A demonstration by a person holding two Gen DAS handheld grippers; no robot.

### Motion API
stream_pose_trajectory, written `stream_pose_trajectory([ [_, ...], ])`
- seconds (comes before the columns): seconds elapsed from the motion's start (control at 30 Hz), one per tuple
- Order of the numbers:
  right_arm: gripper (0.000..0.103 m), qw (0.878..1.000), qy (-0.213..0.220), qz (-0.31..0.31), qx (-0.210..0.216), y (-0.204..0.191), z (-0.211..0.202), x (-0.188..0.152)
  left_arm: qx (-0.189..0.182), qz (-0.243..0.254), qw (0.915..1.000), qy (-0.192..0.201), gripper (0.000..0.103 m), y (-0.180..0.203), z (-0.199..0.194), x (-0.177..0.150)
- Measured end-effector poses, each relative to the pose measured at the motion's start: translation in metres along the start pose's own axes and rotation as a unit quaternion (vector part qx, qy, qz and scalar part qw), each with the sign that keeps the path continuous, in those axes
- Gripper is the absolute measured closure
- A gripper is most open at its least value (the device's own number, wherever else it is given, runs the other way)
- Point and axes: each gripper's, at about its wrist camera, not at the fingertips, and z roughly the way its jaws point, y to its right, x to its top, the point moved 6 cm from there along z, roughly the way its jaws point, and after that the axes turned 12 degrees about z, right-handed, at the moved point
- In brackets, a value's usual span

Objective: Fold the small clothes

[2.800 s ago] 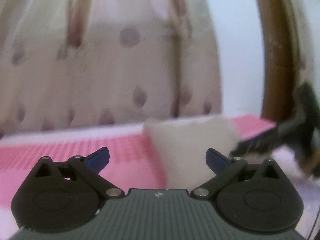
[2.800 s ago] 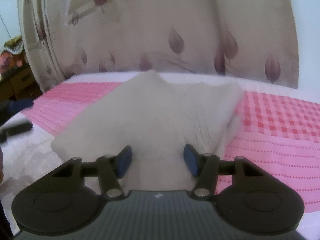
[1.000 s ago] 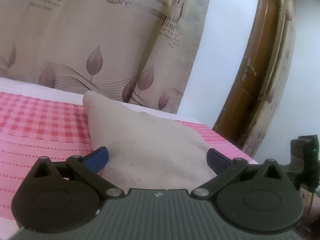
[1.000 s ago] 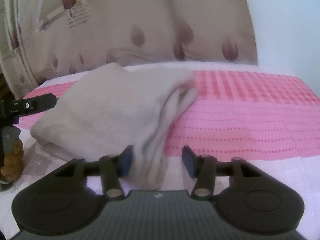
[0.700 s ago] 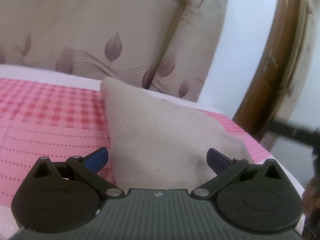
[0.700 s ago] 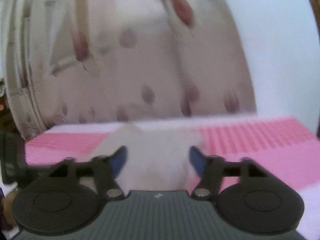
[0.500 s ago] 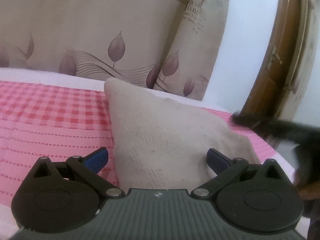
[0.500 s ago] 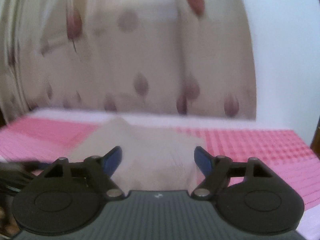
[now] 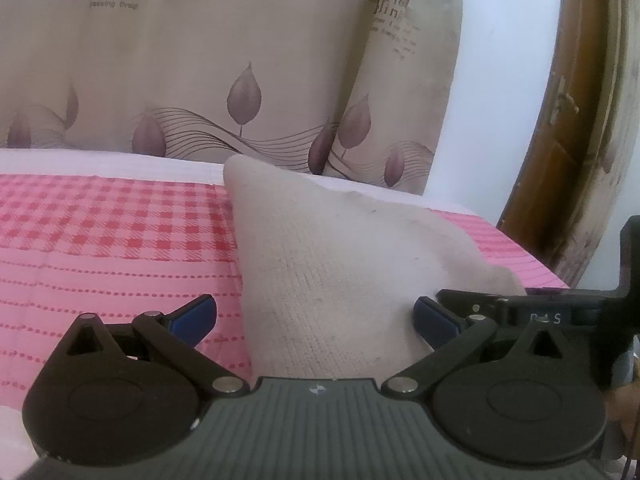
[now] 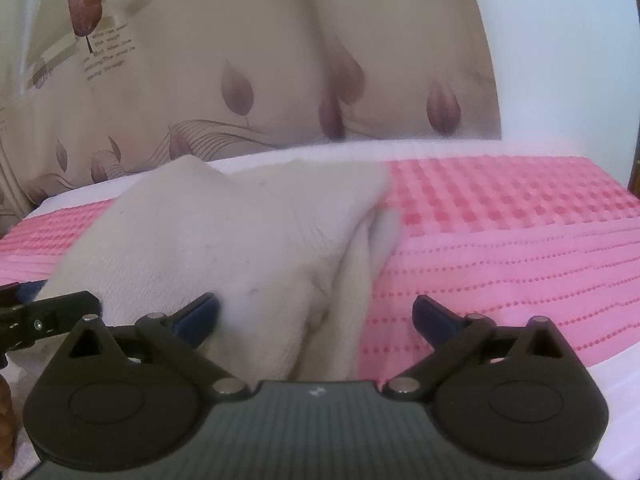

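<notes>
A cream knitted garment lies folded in a thick pad on the pink bedcover. My left gripper is open, its blue pads either side of the garment's near edge. In the right wrist view the same garment shows layered folds on its right side. My right gripper is open and empty, with the garment's near corner between its jaws. The right gripper's finger shows at the right of the left wrist view; the left gripper shows at the left of the right wrist view.
A beige curtain with purple leaves hangs behind the bed. A brown wooden door frame stands at the right. The white bed edge runs along the near right.
My right gripper has opened wider, swung up and come back low at the garment's near corner. The left gripper has stayed open at the near edge, and the right gripper has come into its view.
</notes>
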Motion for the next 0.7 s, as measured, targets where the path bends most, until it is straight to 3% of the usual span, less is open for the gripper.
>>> stream_pose_trajectory([
  [0.7,0.0,1.0,0.015,-0.007,-0.005,0.0,-0.0038,-0.0011,0.039,0.039,0.9983,-0.019,0.0,0.0054,0.0044,-0.0008],
])
